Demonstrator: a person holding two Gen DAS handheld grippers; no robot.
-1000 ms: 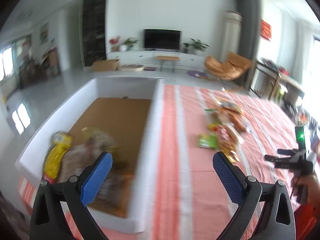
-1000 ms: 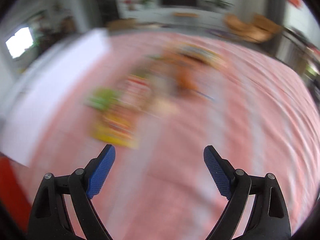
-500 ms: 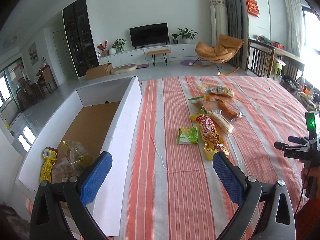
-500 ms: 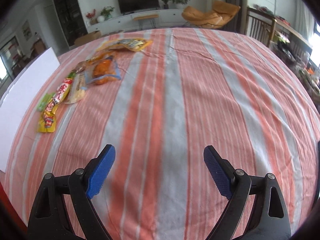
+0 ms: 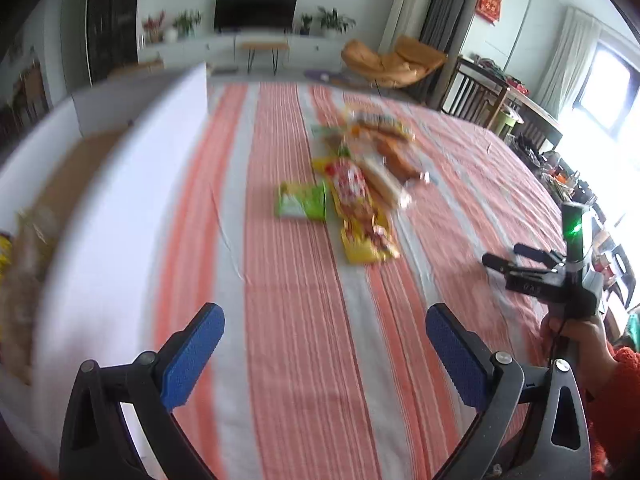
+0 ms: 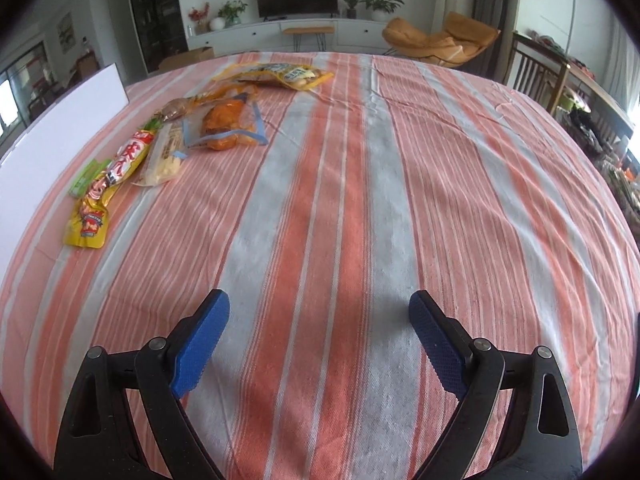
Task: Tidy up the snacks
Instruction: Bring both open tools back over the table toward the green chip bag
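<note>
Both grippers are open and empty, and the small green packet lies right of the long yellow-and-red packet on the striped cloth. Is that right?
Not quite. In the right wrist view the small green packet lies left of the long yellow-and-red packet, toward the white box. The rest holds: left gripper and right gripper are open and empty above the striped cloth.

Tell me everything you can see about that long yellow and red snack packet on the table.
The yellow packet is a long, narrow, glossy pouch, plastic by the look, with a red printed panel bearing white characters along its middle. It lies flat on the striped tablecloth, running away from the camera. A small green packet lies along one side and a pale clear-wrapped packet along the other. No gripper touches it.
</note>
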